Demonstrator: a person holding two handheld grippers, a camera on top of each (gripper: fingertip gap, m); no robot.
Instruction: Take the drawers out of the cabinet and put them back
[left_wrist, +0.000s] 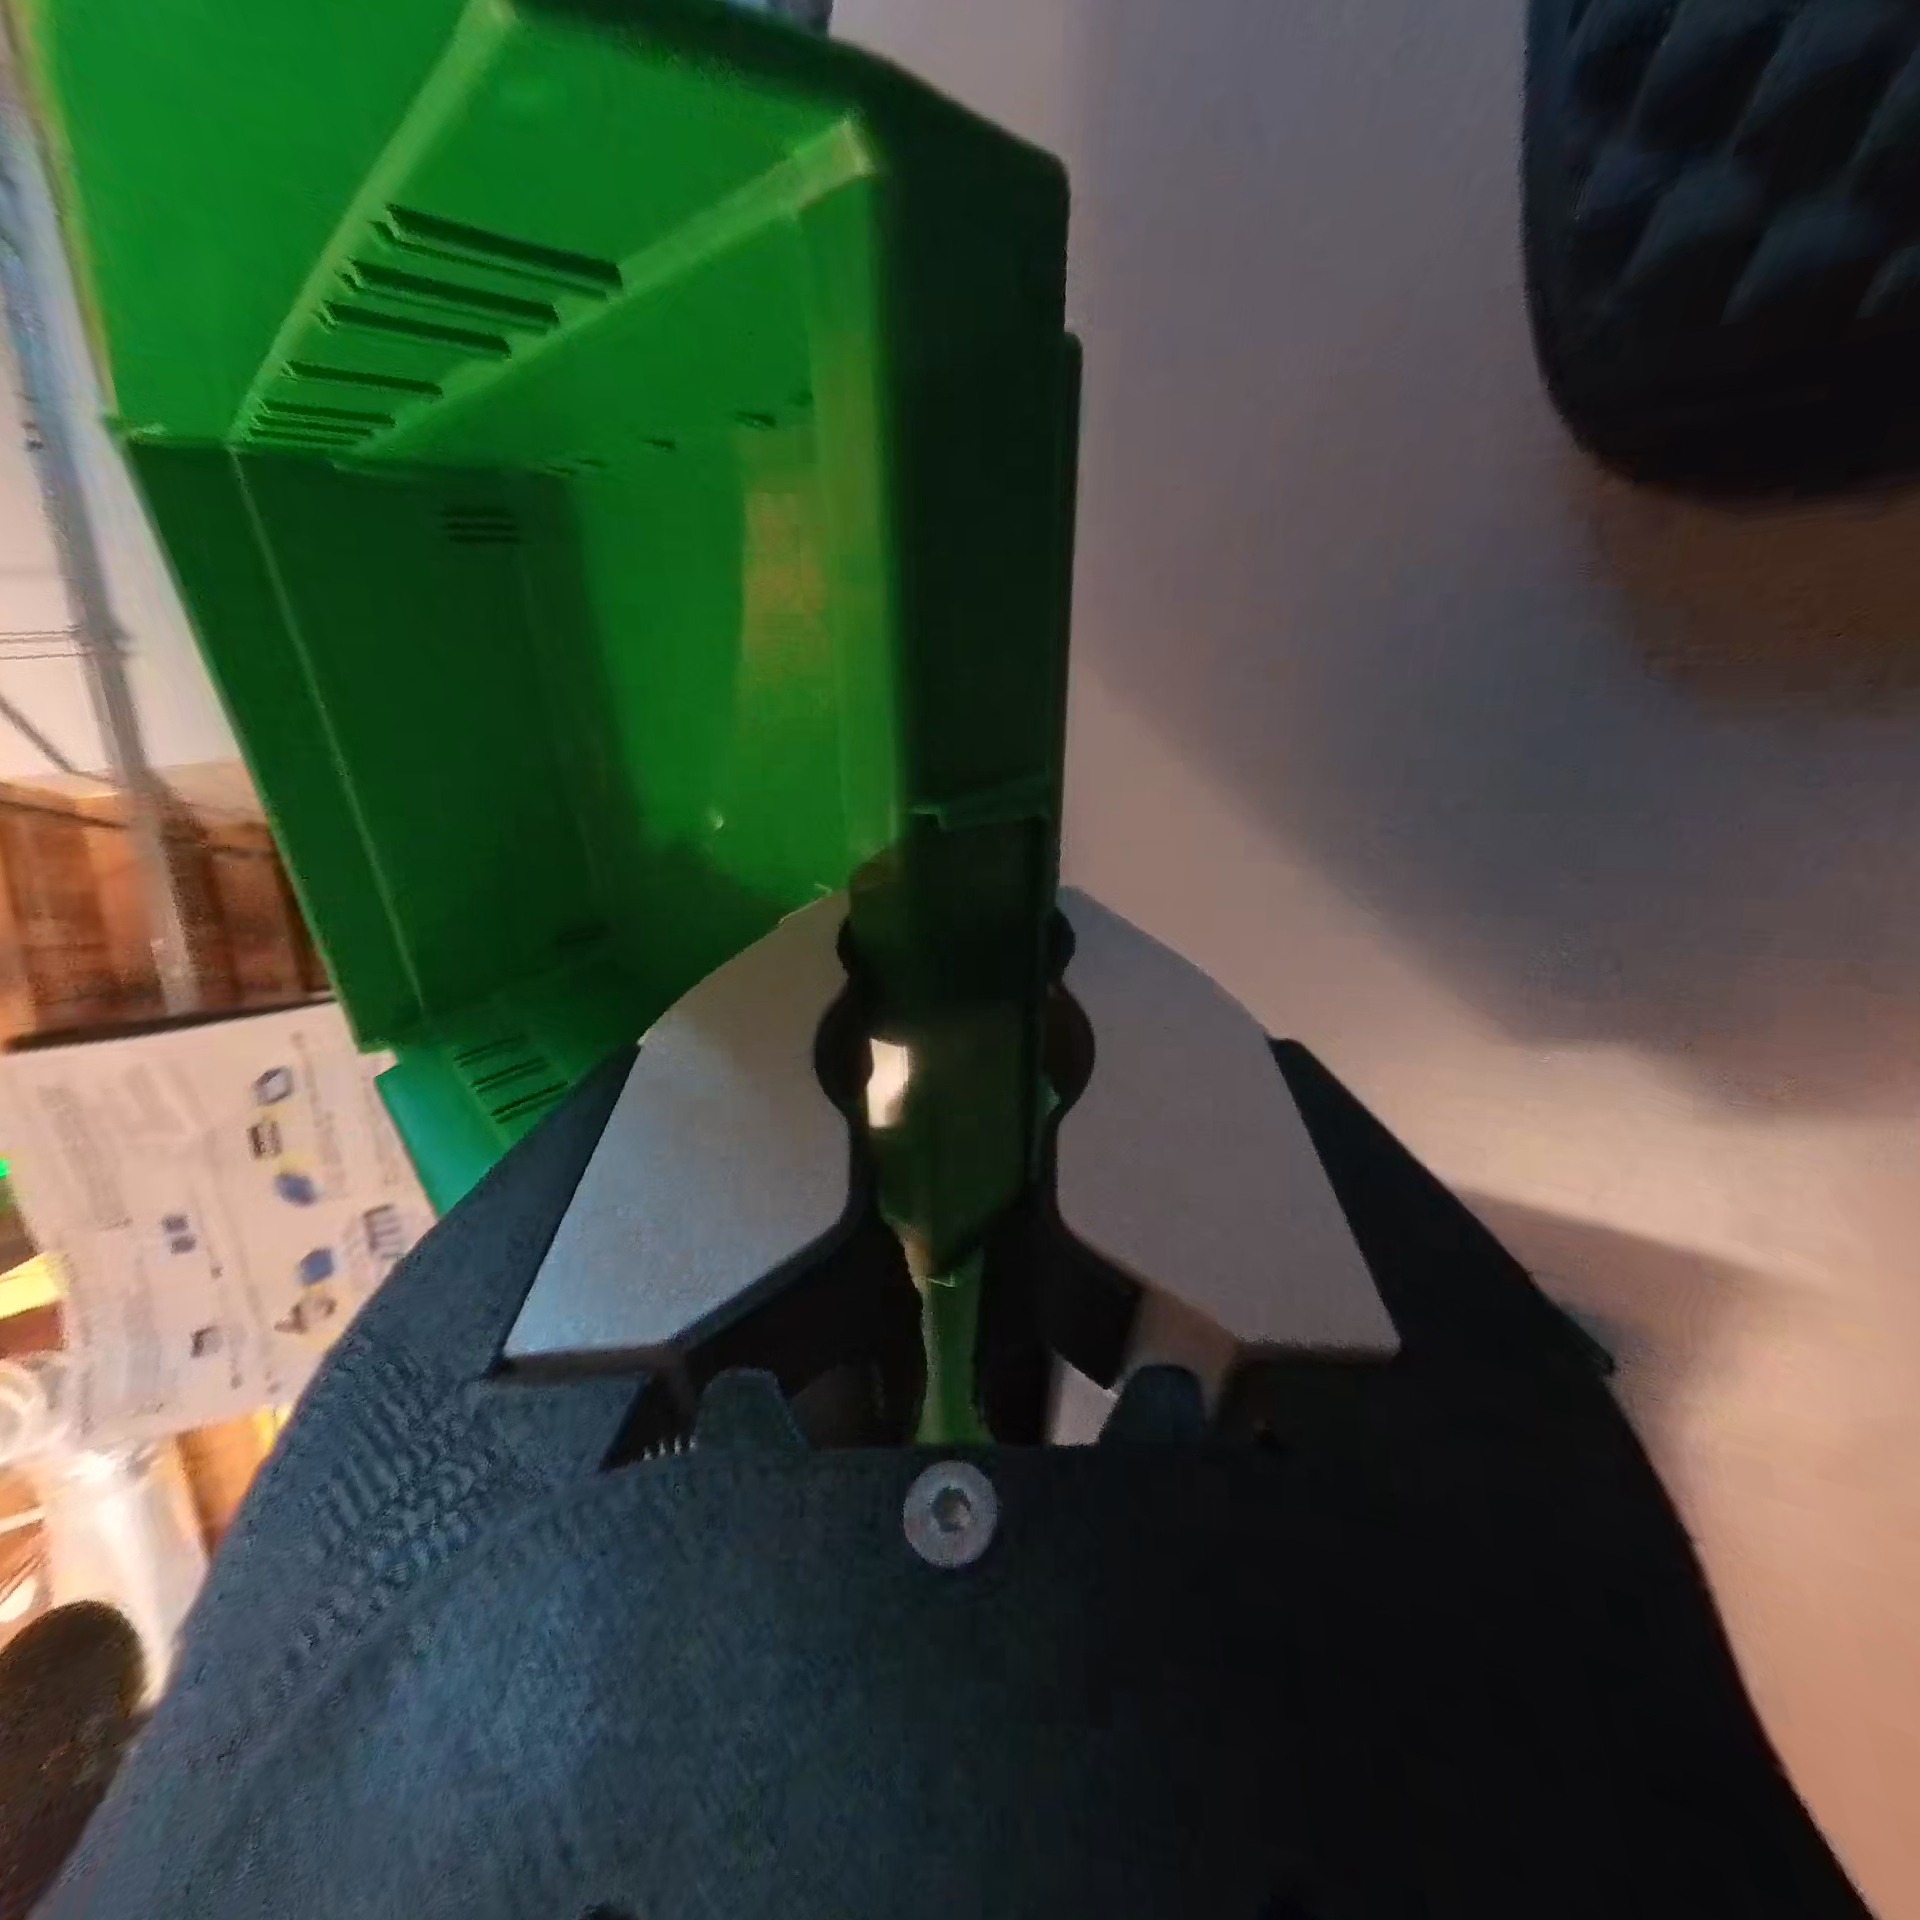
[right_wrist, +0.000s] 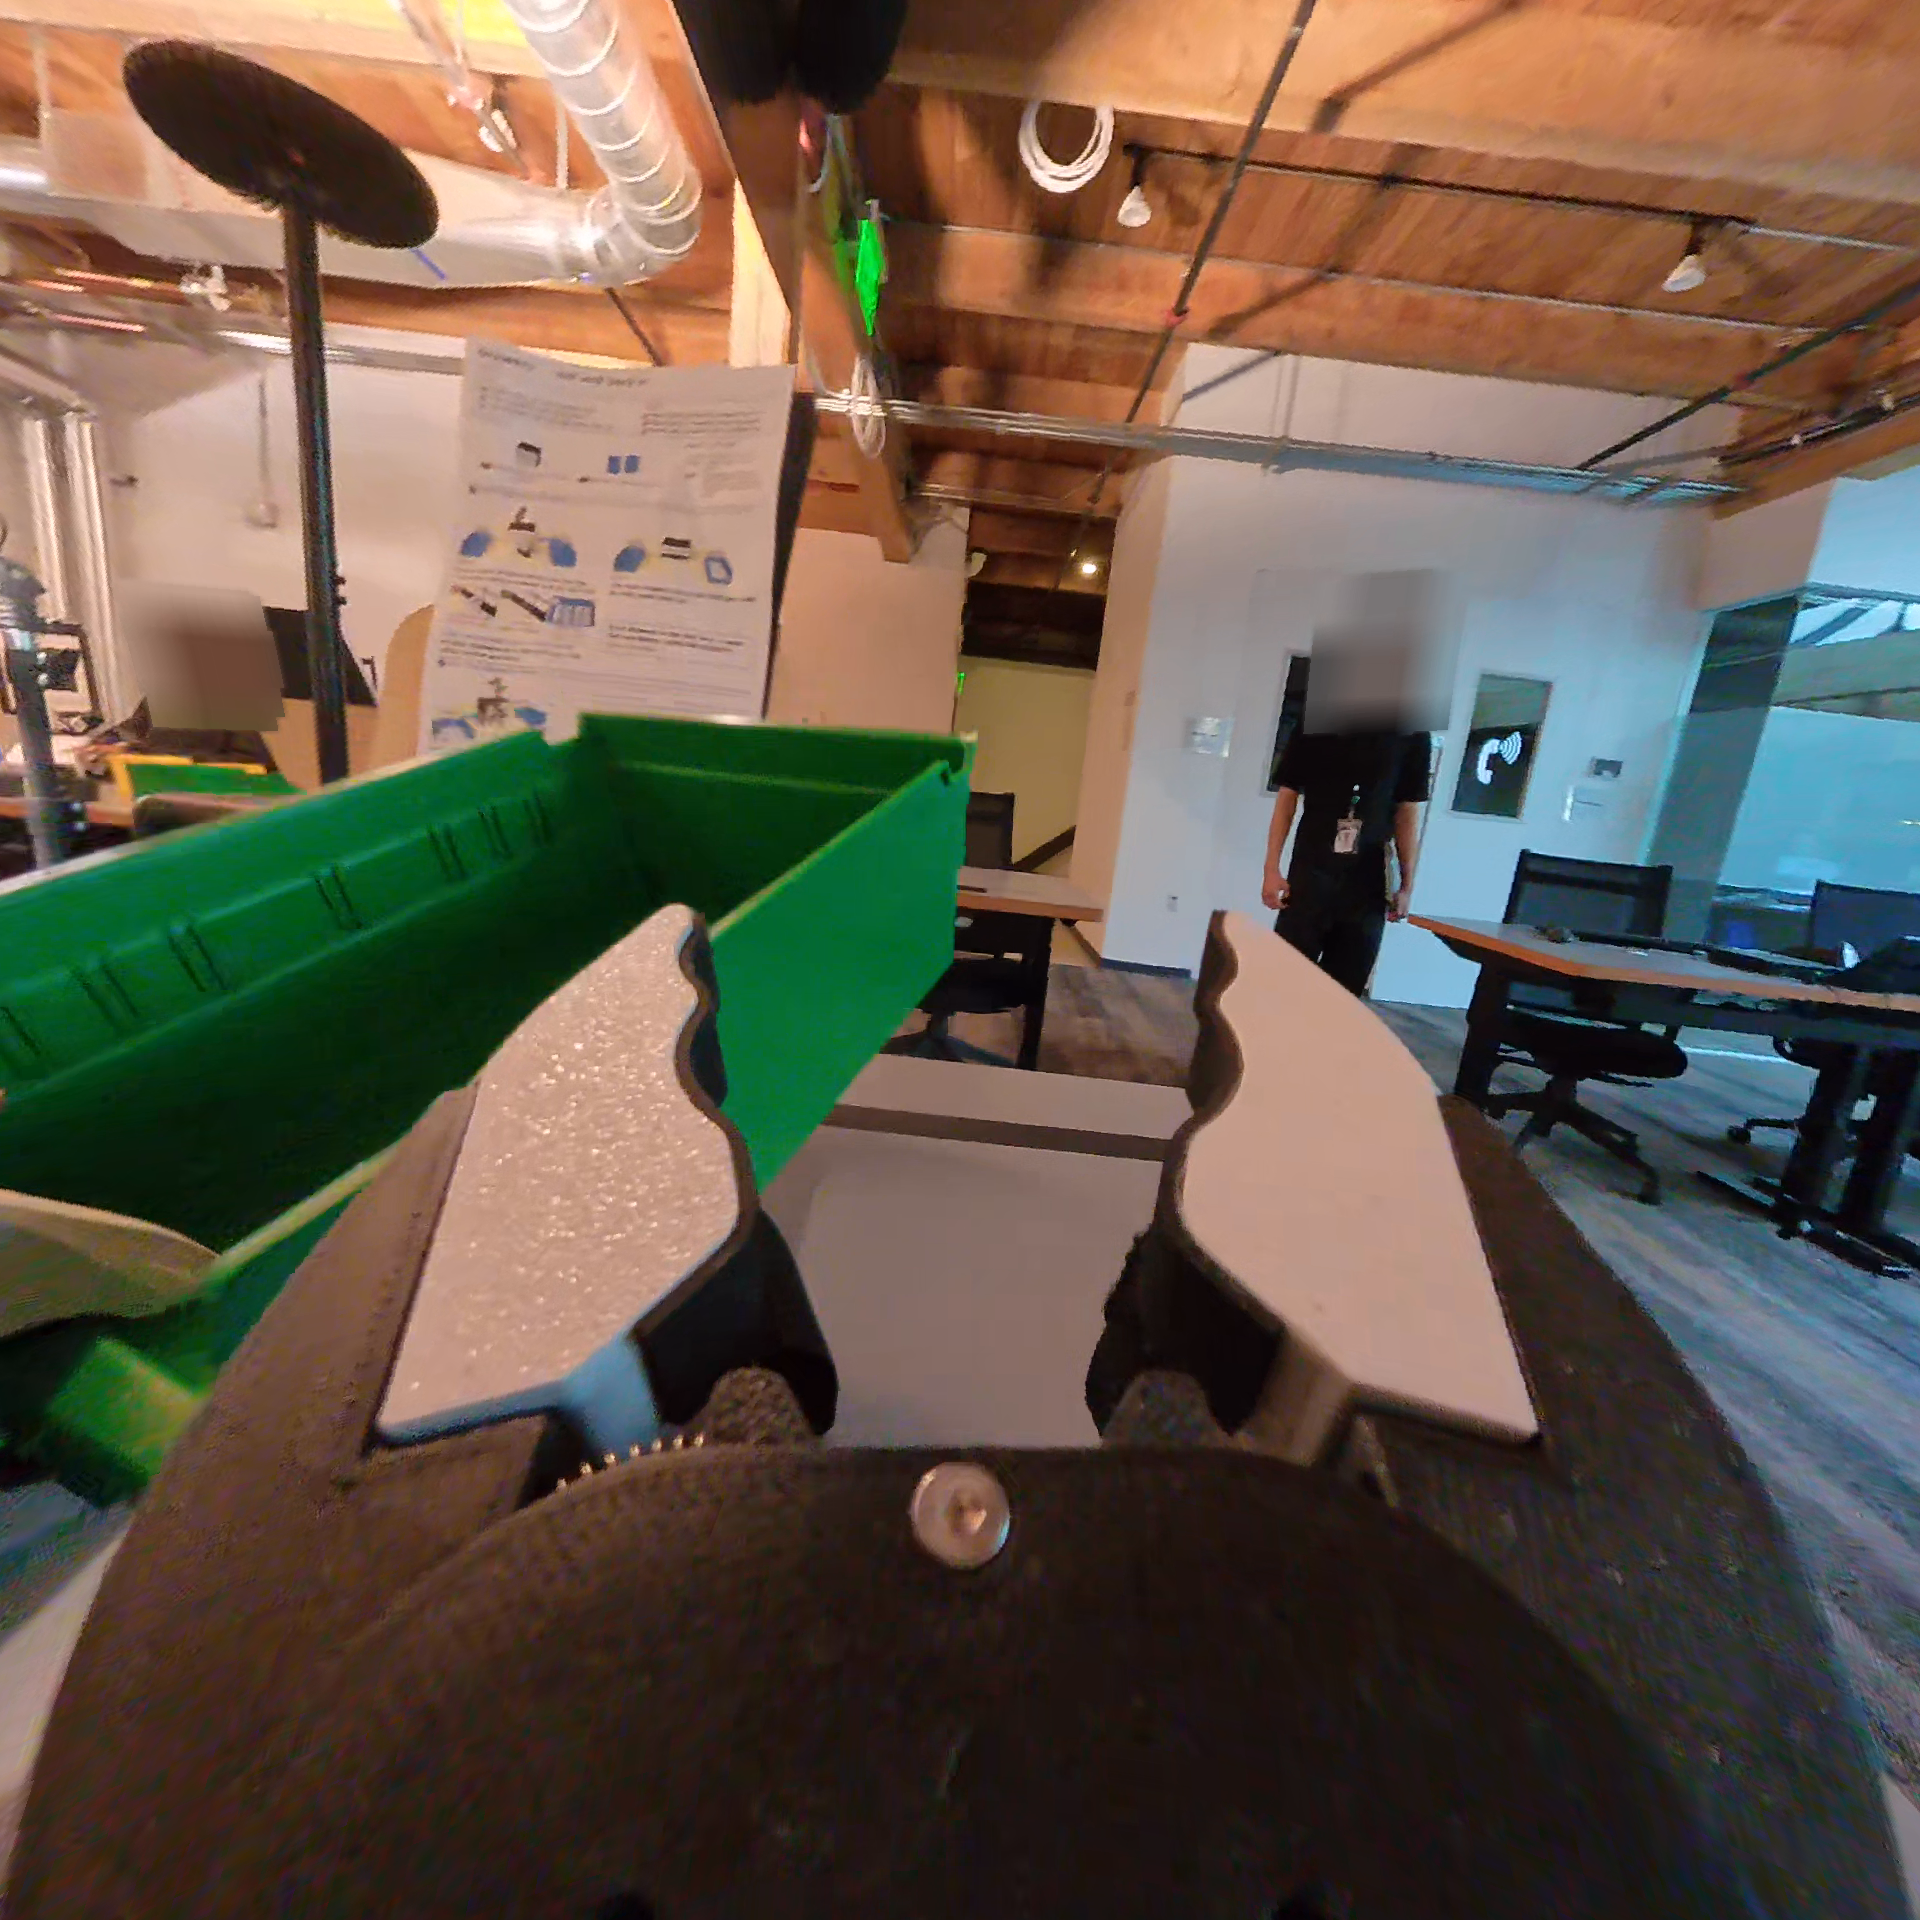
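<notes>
The left gripper (left_wrist: 951, 997) is clamped on an end wall of the green drawer (left_wrist: 582, 540), whose long axis runs away from its fingers. The right gripper (right_wrist: 956, 1049) gapes empty just right of the drawer (right_wrist: 499, 914), above a grey cabinet edge (right_wrist: 997, 1107).

Drawer (right_wrist: 810, 935) smooth glossy green plastic; fingers (right_wrist: 582, 1164) grainy matt.

Open office (desks (right_wrist: 1621, 971), chairs (right_wrist: 1590, 1049))
</notes>
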